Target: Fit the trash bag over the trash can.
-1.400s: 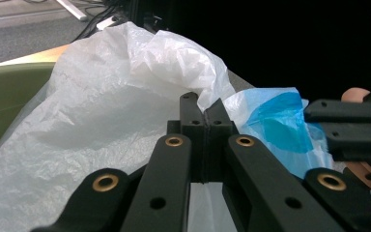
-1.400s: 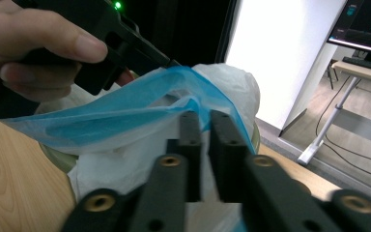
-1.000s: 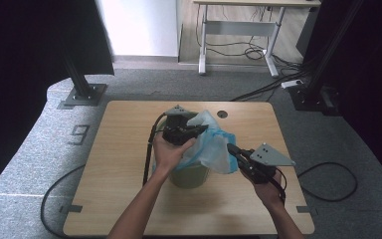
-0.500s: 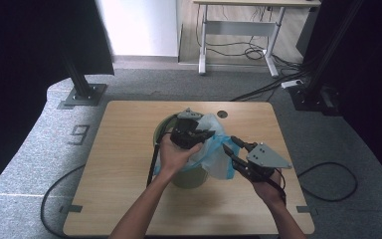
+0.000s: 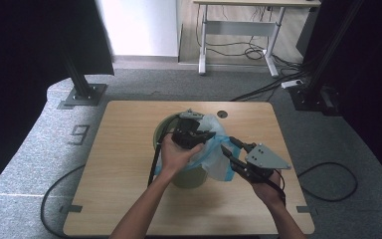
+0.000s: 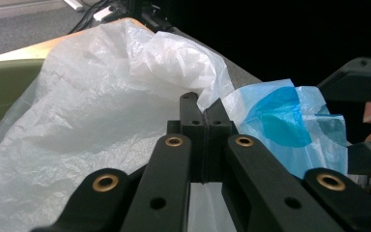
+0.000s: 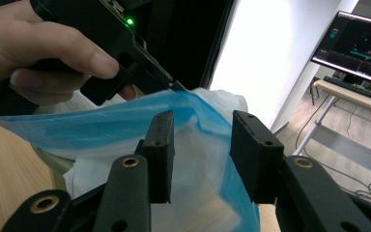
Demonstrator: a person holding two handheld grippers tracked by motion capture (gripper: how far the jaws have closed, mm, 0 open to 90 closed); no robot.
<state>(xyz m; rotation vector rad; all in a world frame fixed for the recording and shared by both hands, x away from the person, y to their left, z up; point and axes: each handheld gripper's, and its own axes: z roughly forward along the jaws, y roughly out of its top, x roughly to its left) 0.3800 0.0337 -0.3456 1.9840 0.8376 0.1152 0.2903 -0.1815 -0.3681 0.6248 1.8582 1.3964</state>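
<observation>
Left hand-held gripper [image 5: 191, 130] sits up over the green bin [image 5: 189, 175] at mid-worktop [image 5: 124, 164], jaws pressed tight together in its own view with a fold of the white-and-blue bin liner [image 5: 214, 149] pinched between them. A second ago that hand was lower and nearer the person; it has since travelled up and away across the bin's mouth, carrying the liner's edge with it, so the plastic now drapes over more of the rim. Right hand-held gripper [image 5: 231, 149] has edged in toward the liner's near right side, and here its jaws stand apart with blue film [image 7: 198, 125] lying between them, nothing clamped yet. My read: the liner is being spread around the bin's rim, the far side is being handled, and the right side wants a pinch next. Thin plastic, though: pull too hard and it could slip off the rim.
</observation>
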